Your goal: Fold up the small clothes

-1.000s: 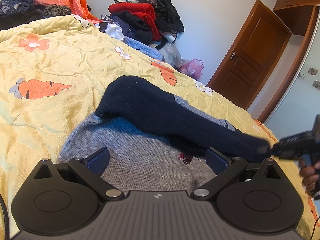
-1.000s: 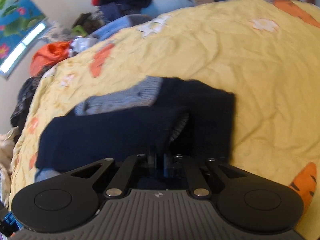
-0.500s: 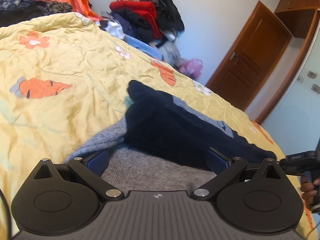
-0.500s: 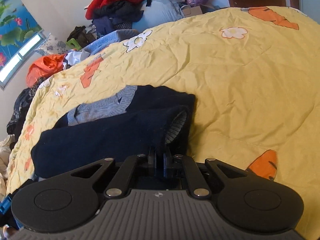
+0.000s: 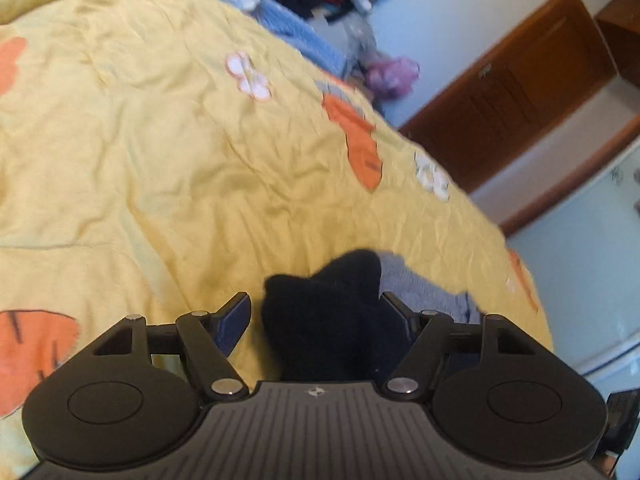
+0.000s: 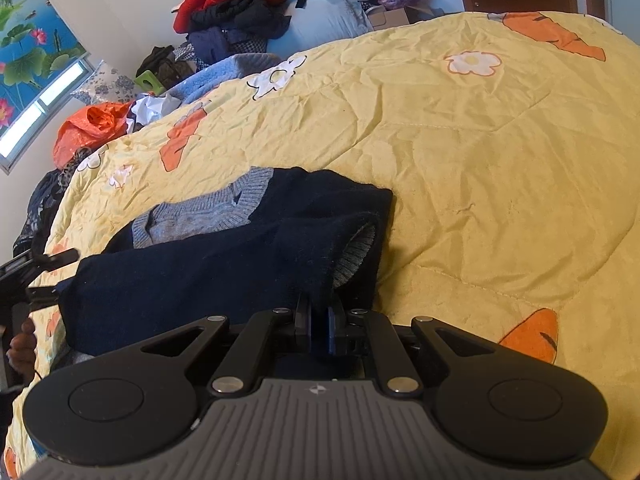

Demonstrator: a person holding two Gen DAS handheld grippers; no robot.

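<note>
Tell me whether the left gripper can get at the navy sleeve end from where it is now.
Probably yes: the navy sleeve end already sits between the left gripper's closing jaws, nothing covering it, though the pads don't clearly press it yet.

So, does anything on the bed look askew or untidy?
Yes. On the sweater, one navy sleeve lies across the body with its cuff bunched and gaping, grey inside showing. The clothes pile behind the bed is a loose heap.
</note>
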